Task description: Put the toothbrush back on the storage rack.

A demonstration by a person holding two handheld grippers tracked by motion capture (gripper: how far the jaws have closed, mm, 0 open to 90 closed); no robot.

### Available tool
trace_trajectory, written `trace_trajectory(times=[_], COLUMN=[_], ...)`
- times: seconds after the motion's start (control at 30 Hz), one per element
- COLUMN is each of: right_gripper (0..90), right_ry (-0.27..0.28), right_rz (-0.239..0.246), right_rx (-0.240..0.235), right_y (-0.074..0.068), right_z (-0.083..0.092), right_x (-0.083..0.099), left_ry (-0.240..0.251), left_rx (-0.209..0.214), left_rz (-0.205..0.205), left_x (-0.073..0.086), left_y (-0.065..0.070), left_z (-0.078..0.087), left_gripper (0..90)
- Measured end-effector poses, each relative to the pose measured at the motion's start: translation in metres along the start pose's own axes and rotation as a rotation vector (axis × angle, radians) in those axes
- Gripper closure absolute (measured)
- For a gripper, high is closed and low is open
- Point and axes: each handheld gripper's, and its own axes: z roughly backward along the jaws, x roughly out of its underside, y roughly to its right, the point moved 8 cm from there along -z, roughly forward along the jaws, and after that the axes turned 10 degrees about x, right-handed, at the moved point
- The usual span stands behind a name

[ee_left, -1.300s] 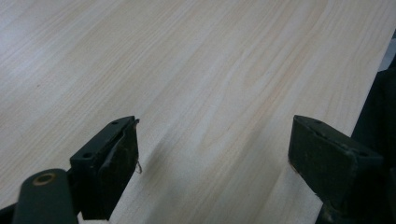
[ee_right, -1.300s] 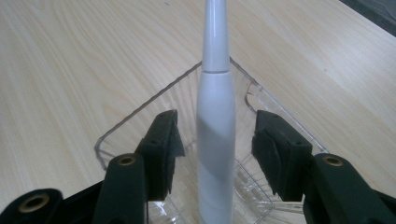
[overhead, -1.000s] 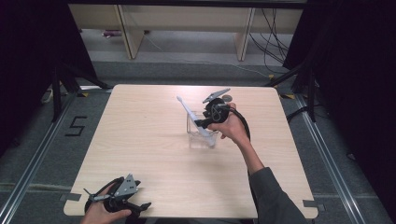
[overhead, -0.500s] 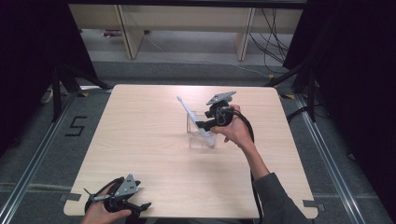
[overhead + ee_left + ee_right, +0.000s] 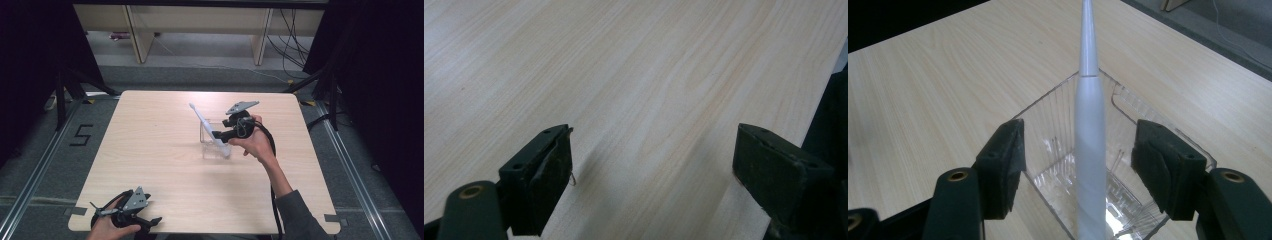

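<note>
My right gripper [image 5: 218, 134] sits just past the middle of the table [image 5: 150, 150], at the clear box [image 5: 215, 145]. In the right gripper view its jaws stand on either side of the white toothbrush [image 5: 1090, 150] with a gap between each pad and the handle, so nothing is pinched; they have just been opening, with the toothbrush between them. The toothbrush stands in the box [image 5: 1128, 190], its thick end down near the floor of the box and its thin neck leaning up and out over the far rim. From the high view the toothbrush [image 5: 205, 125] slants up toward the far left, head end highest, with its lower end inside the box close to my right gripper. The box is upright on the table, touching nothing else that I can see. My left gripper [image 5: 125, 212] is down at the near left corner of the table, well apart from the box. In the left gripper view its jaws are spread wide over bare wood [image 5: 649, 75], one pad [image 5: 554, 165] at each side, with nothing between them.
</note>
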Motion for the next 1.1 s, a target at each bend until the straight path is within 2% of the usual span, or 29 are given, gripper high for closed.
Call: trace_trajectory(times=[0.07, 0.1, 0.17, 0.2, 0.3, 0.4, 0.57, 0.6, 0.67, 0.73, 0.77, 0.8, 0.93, 0.97, 1.0, 1.03, 1.1], right_gripper=[38.4, 38.2, 38.0, 37.8, 37.1, 36.0, 34.7, 34.7, 34.4, 34.3, 34.3, 34.2, 33.8, 33.7, 33.7, 33.4, 33.4], right_ry=[-0.004, 0.015, 0.02, 0.012, 0.017, 0.041, 0.041, 0.037, 0.039, 0.033, 0.054, 0.043, 0.045, 0.044, 0.047, 0.034, 0.034], right_rz=[-0.017, -0.013, -0.004, -0.011, -0.019, -0.024, -0.016, -0.029, -0.018, -0.035, -0.01, -0.043, -0.026, -0.031, -0.015, -0.029, -0.02], right_rx=[0.0, 0.003, 0.009, 0.007, 0.006, 0.009, 0.012, 0.008, 0.013, 0.016, 0.017, 0.02, 0.019, 0.023, 0.02, 0.016, 0.014], right_y=[-0.002, -0.001, 0.0, 0.001, 0.001, 0.003, 0.005, 0.004, 0.006, 0.005, 0.006, 0.004, 0.006, 0.005, 0.007, 0.006, 0.006], right_z=[0.003, 0.003, 0.003, 0.005, 0.007, 0.008, 0.009, 0.01, 0.011, 0.013, 0.012, 0.013, 0.014, 0.015, 0.014, 0.015, 0.015], right_x=[0.001, 0.0, 0.0, 0.001, 0.001, 0.001, 0.003, 0.003, 0.003, 0.005, 0.004, 0.005, 0.006, 0.007, 0.007, 0.009, 0.01], left_ry=[0.003, 0.004, 0.002, 0.004, 0.019, 0.007, 0.017, 0.019, 0.02, 0.019, 0.02, 0.021, 0.019, 0.018, 0.016, 0.02, 0.01], left_rx=[0.0, 0.004, 0.002, 0.0, -0.007, -0.004, -0.005, -0.007, -0.008, -0.003, -0.005, -0.004, -0.005, -0.004, -0.002, -0.003, -0.001], left_rz=[0.002, 0.001, 0.0, 0.011, 0.013, 0.01, 0.017, 0.011, 0.012, 0.013, 0.007, 0.009, 0.017, 0.007, 0.008, 0.007, 0.005], left_x=[0.0, 0.0, 0.0, 0.0, -0.001, 0.0, -0.001, -0.001, -0.001, -0.001, -0.002, -0.002, -0.001, -0.001, -0.001, -0.002, -0.001], left_y=[0.0, 0.001, 0.001, 0.002, 0.002, 0.002, 0.002, 0.002, 0.002, 0.003, 0.003, 0.003, 0.003, 0.002, 0.002, 0.003, 0.003], left_z=[0.0, 0.0, 0.0, 0.0, 0.0, 0.0, 0.0, 0.001, 0.001, 0.0, 0.001, 0.001, 0.0, 0.0, 0.0, 0.0, 0.001], left_gripper=[15.7, 15.7, 15.7, 15.7, 15.6, 15.7, 15.7, 15.7, 15.7, 15.7, 15.7, 15.7, 15.7, 15.7, 15.7, 15.7, 15.7])
